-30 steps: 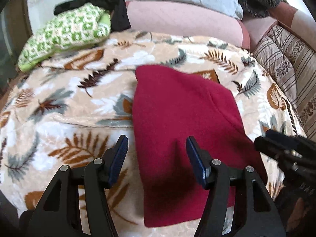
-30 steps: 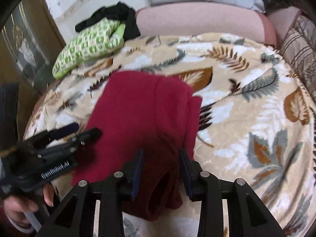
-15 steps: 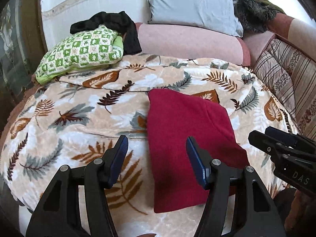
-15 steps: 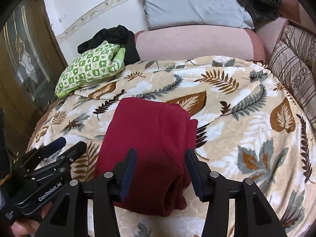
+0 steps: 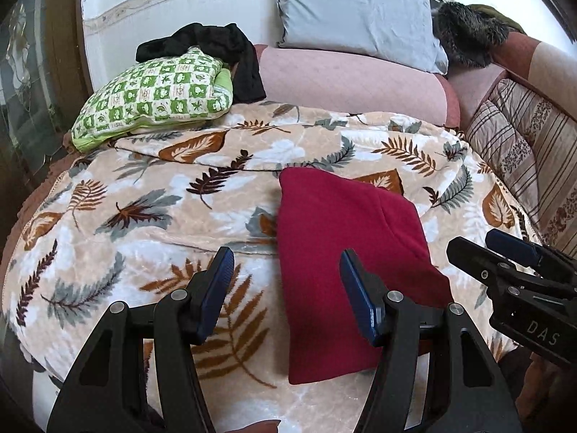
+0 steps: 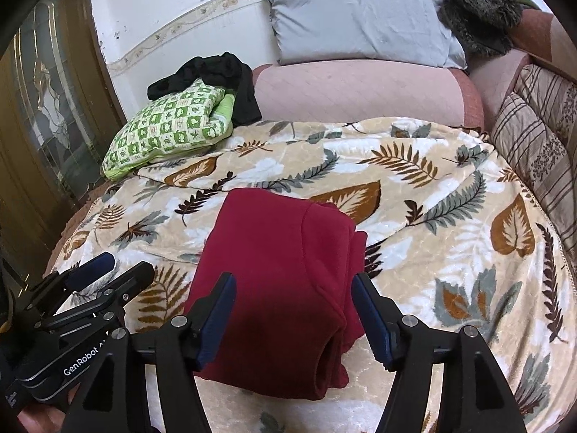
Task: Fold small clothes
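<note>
A dark red garment (image 6: pixel 277 278) lies folded into a compact, roughly rectangular bundle on a plush blanket (image 6: pixel 450 223) printed with brown, grey and white leaves. In the right wrist view the garment sits just ahead of and below the right gripper (image 6: pixel 294 310), partly framed between its two blue-padded fingers. These jaws are opening, and nothing is pinched between them; the cloth lies loose beneath. In the left wrist view the left gripper (image 5: pixel 285 288) hovers with its fingers apart and empty, the garment's left edge running just inside its right-hand finger.

The fold looks finished or nearly so. To close this step well, both grippers would best lift clear straight upward without snagging the top layer, since the fleece-like fabric looks soft, thick and inclined to cling and drag. The bundle's right side shows stacked rounded layers and a tube-like opening at the near corner, which a final light press could flatten.

Beyond the fingertips, at the far edge of the blanket, rest a green-and-white checked pillow (image 5: pixel 155 97) with a crumpled black garment (image 5: pixel 216 54) on it, a pale pink quilted bolster (image 5: pixel 353 79), and a smooth grey cushion (image 5: pixel 357 14).
</note>
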Tool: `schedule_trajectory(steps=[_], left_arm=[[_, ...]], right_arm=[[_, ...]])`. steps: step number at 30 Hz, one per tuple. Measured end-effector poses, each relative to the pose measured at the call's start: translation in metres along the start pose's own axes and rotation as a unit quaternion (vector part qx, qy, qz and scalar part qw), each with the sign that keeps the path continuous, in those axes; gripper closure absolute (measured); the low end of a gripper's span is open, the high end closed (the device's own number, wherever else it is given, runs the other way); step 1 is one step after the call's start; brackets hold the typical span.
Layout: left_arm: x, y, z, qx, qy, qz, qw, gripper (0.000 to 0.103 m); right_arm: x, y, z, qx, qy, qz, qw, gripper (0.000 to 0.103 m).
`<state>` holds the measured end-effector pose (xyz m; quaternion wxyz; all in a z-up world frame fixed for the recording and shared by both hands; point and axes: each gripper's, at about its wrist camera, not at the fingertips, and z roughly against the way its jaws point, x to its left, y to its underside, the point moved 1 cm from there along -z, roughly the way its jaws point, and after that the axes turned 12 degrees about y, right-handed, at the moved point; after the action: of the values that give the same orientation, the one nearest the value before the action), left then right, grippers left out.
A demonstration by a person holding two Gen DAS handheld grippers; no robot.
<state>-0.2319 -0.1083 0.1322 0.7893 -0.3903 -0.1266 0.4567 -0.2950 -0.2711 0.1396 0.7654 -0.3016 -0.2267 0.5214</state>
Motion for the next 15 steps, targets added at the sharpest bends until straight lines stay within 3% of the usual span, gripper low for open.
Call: schedule_trajectory(steps=[15], left_arm=[[-0.0002,0.0013,-0.0020,-0.002,-0.004,-0.001,1.0000,0.042]], right_arm=[[0.0005,0.0019,-0.0037,0.005,0.003,0.002,1.000,0.038]])
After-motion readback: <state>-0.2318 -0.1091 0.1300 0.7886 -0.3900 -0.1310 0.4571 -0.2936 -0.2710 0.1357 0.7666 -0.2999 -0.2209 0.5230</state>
